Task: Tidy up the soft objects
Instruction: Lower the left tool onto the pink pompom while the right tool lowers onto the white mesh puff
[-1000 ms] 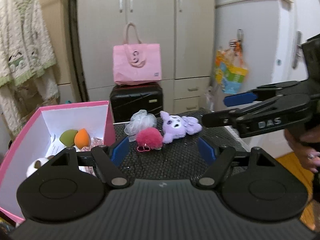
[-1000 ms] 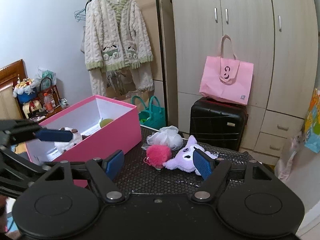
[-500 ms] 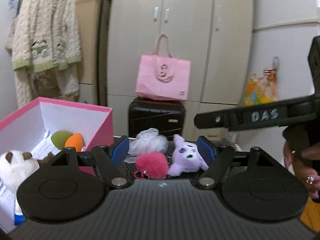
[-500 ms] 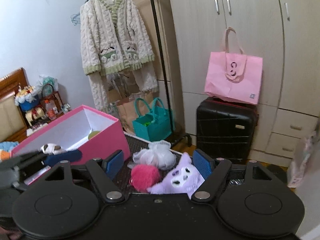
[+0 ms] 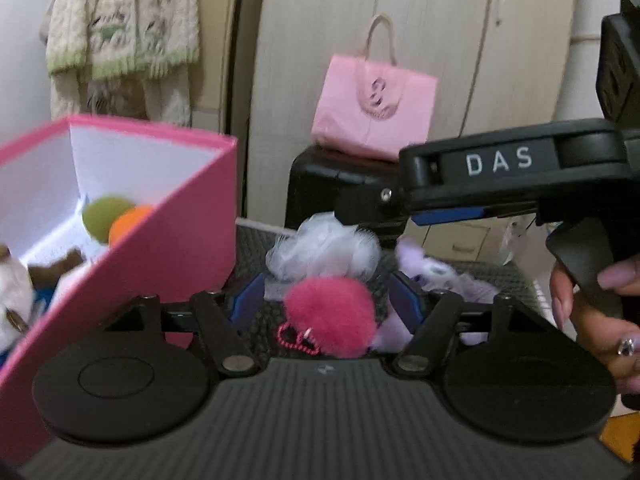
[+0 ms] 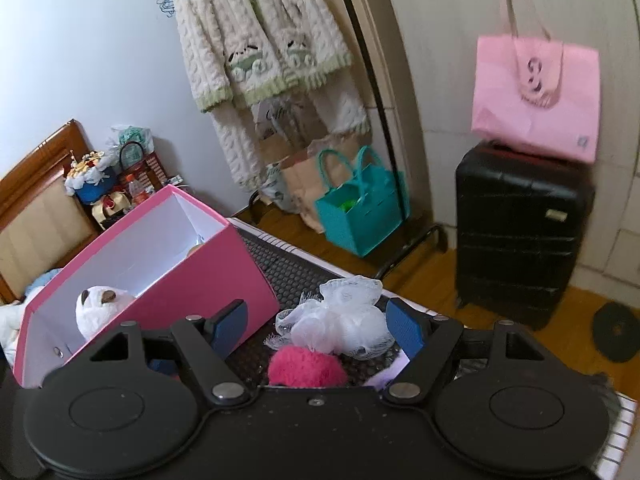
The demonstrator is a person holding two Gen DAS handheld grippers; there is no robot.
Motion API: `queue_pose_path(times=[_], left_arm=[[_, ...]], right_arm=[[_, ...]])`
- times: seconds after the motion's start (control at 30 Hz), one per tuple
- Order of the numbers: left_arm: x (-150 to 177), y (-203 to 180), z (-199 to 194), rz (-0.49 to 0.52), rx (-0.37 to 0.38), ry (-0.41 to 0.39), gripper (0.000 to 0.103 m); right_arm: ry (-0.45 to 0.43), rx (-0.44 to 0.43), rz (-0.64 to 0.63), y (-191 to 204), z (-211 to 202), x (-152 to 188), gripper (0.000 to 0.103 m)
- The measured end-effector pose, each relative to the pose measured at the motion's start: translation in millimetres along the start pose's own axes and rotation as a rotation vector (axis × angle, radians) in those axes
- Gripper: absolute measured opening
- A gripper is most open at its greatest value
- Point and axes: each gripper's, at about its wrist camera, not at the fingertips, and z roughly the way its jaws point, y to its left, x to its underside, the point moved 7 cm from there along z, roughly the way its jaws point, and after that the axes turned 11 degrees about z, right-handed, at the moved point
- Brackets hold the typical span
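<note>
While the pink box stands at the worktop's left, the right claw hangs wide open and empty around the white mesh puff, and the left claw, closing but gripping nothing yet, straddles the pink pom-pom straight ahead.

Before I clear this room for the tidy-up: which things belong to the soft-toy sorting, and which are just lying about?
Job:
pink pompom
white mesh puff
purple plush
pink box
white plush, inside the box

Lying about:
black suitcase
pink bag
teal bag
cardigan
</note>
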Motion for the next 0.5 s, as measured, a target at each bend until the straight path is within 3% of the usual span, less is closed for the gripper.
queue_pose_path(times=[0.27, 0.5], left_arm=[[12, 0, 29, -0.063, 0.013, 0.066, 0.067], [15, -4, 40, -0.073, -0.029, 0.085, 0.067]], right_arm=[[0.101, 0.009, -0.01, -16, 44, 4, 0.08], [0.144, -0.009, -0.023, -23, 66, 14, 0.08]])
